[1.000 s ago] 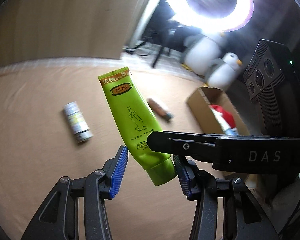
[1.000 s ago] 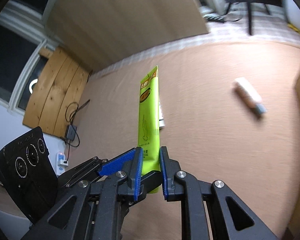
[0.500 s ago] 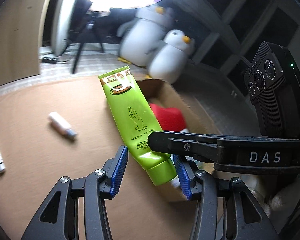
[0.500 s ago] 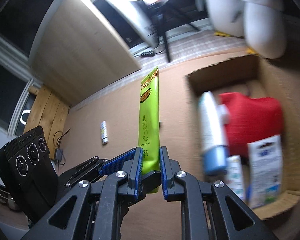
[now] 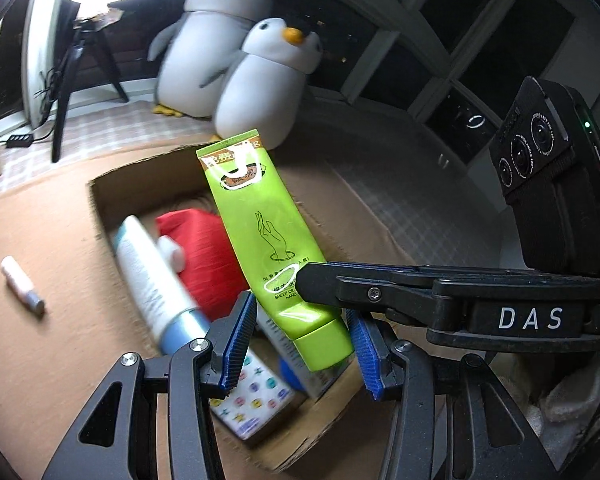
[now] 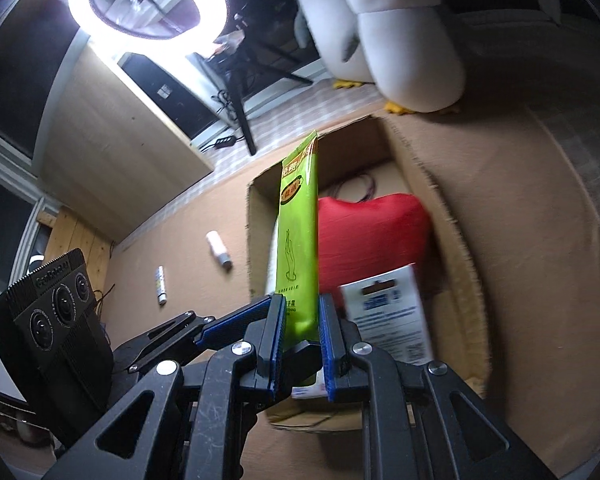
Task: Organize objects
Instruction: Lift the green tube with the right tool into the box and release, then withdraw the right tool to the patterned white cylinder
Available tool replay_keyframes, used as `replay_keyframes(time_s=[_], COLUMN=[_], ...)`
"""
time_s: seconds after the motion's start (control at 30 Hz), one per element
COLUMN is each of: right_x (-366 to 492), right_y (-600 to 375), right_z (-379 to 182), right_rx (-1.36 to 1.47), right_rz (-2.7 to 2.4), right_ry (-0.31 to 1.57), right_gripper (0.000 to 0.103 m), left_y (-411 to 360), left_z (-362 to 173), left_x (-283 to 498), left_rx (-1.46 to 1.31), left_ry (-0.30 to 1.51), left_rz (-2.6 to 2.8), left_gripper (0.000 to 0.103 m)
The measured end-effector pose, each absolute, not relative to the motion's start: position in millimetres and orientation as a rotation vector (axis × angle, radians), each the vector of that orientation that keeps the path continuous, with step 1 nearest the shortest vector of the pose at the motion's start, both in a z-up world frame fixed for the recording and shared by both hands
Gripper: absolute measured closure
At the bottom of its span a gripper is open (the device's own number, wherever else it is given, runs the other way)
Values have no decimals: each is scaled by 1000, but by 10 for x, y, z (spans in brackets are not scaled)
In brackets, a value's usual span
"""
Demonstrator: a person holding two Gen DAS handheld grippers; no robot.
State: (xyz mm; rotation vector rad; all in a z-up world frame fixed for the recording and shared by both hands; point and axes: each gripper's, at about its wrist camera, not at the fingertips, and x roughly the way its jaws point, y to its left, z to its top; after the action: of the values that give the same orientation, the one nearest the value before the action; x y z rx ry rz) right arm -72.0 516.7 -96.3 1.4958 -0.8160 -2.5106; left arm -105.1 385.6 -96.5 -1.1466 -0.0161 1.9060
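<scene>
A bright green hand-cream tube (image 5: 260, 232) hangs cap down over an open cardboard box (image 5: 100, 192). My right gripper (image 6: 302, 344) is shut on the green tube (image 6: 298, 232) near its cap end; its black finger (image 5: 380, 292) crosses the left wrist view from the right. My left gripper (image 5: 302, 350) is open, and the tube's cap sits between its blue pads (image 5: 240, 344) with a gap on the left side. In the cardboard box (image 6: 256, 216) lie a red pouch (image 5: 204, 248), a white and blue tube (image 5: 152, 280) and a white packet (image 6: 384, 312).
A small pink-white tube (image 5: 22, 284) and a thin white bottle (image 6: 161, 284) lie on the brown mat left of the box. Two plush penguins (image 5: 260, 80) stand behind it. A ring light (image 6: 148, 8) on a tripod is at the back left.
Both grippers have swung sideways together from over the bare mat to above the cardboard box. The green tube stays in the right grip; the left jaws keep the same width.
</scene>
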Motion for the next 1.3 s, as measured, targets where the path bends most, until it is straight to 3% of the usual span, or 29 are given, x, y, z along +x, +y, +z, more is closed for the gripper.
replay_keyframes(time_s=[0.13,0.27,0.73,0.83,1.3], right_x=[-693,-664,-715,-708,-754], right_y=[5203,5246,5072,4966,4229], right_z=[-917,-927,-1013,-999,-890], right_rx=[1485,1462,1470,1459,1400], right_rz=[-2554,-2604,-2587,-2596,-2618], right_ry=[-769,-766,-786,-762,-568], right_gripper=[87,71,68,59,47], left_y=[3949,3928,3376,3179,2134], left_z=[-948,-957,-943,-911,-707], left_x=[-1009,-1020,-1111,-1090,-942], left_rx=[-1146,-1149,-1179,-1189,-1182], left_ry=[17,22,0,16,104], left_rz=[1904,1915,1993,2030,2238], left_gripper=[47,46,46,46,37])
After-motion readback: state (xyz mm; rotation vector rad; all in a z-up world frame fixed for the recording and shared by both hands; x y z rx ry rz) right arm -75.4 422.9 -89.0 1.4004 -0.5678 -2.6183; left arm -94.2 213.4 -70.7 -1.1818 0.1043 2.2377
